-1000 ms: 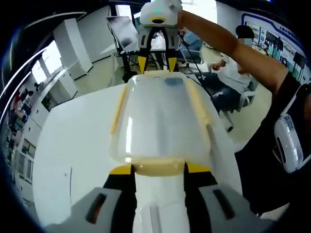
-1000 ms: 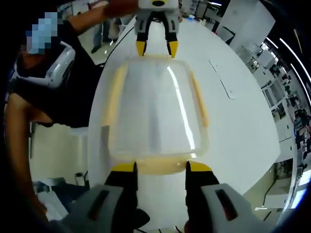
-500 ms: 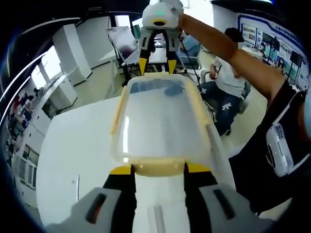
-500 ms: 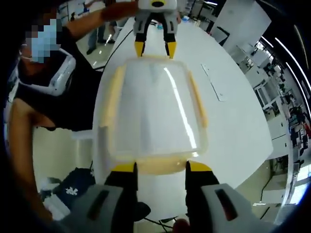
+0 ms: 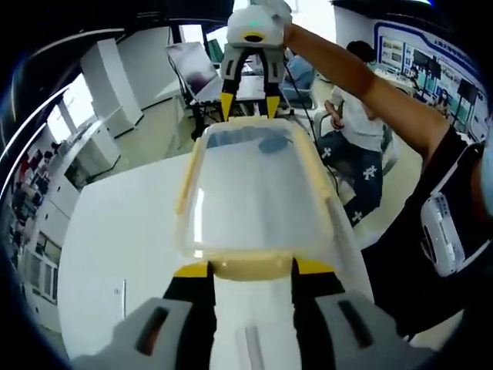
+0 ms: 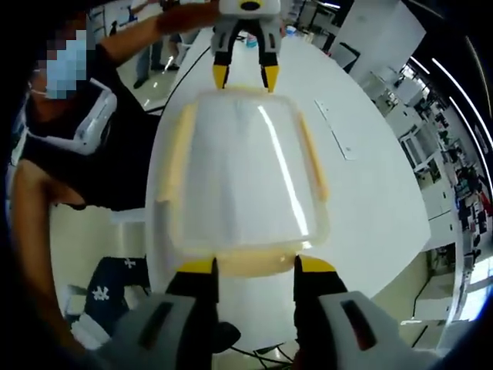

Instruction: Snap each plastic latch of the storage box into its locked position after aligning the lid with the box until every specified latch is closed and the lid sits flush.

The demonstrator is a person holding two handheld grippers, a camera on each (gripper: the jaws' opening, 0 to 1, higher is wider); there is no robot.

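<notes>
A clear storage box with its lid on hangs between my two grippers, end to end, above the white table. Cream side latches run along both long edges. My left gripper is shut on the near cream end latch. At the far end the right gripper pinches the box's rim. In the right gripper view the box looks the same: the right gripper is shut on its end latch and the left gripper is at the far rim.
The person holding the grippers stands at the table's side. Another person sits on a chair beyond the table. A laptop on a stand is behind. A thin flat strip lies on the table.
Both views have shifted a little against the room, so the hands moved with the box. The far end of the box has come up slightly. Both grips are unchanged.
</notes>
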